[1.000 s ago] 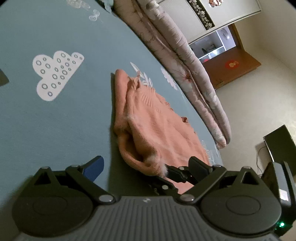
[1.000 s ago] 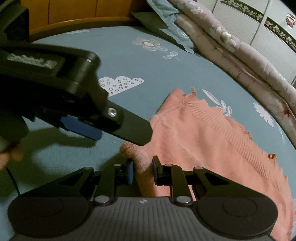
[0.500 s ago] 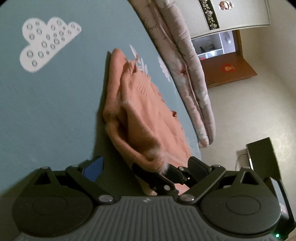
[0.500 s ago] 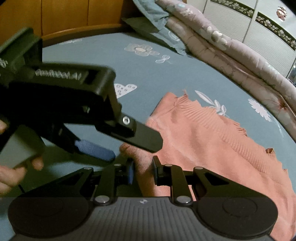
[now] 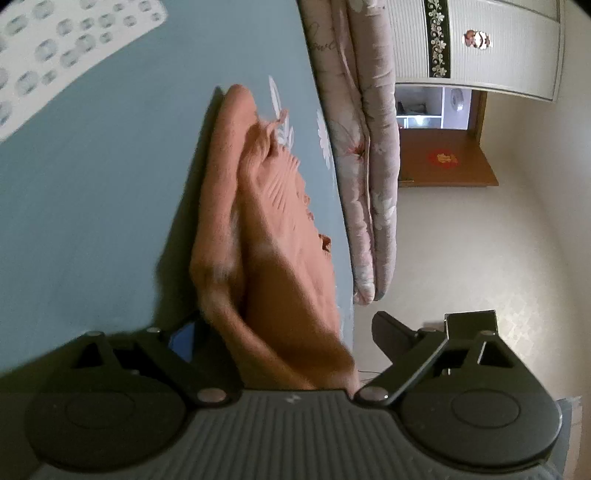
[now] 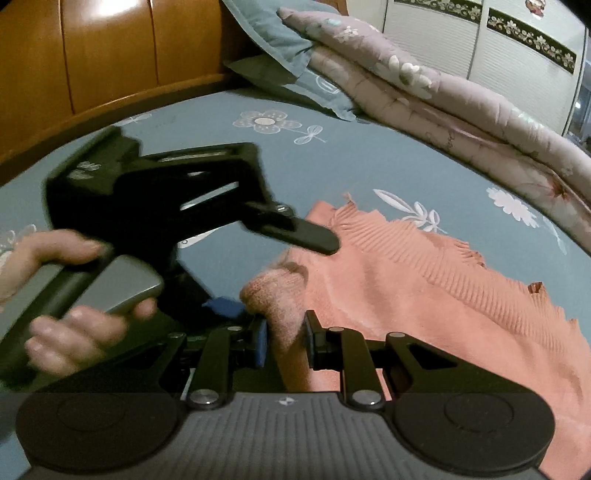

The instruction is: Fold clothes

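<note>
Salmon-pink knit sweater (image 6: 424, 295) is lying on a blue bedsheet (image 6: 332, 166), with one fuzzy cuff end being lifted off the fabric. Nearest the right wrist camera, the right gripper (image 6: 284, 338) is pointing steeply down at the bed, and its jaws are standing narrow, pinching that cuff between the blue pad and the black pad. Just left of it, a person's hand (image 6: 66, 291) is wrapping around a grey handle, thumb on top and fingers curled beneath, and is tilting the left gripper (image 5: 280, 332) so that it is reaching across towards the same cuff. The jaws of the left gripper are spread wide: one black finger (image 6: 306, 236) is hovering above the sweater, the blue-padded one (image 6: 225, 306) is sitting low beside the cuff, and in the left wrist view the bunched fabric is rising between them without either pad pressing on it. White lettering on the left gripper's body is too blurred to read.

Farther off, the sweater's ribbed, fringed hem is stretching towards the white flower prints on the sheet. Beyond that, a folded floral quilt (image 6: 461, 99) is lying along the bed's far edge, with a blue pillow (image 6: 273, 33) against the wooden headboard (image 6: 110, 55) and a white wardrobe (image 6: 517, 55) behind.
</note>
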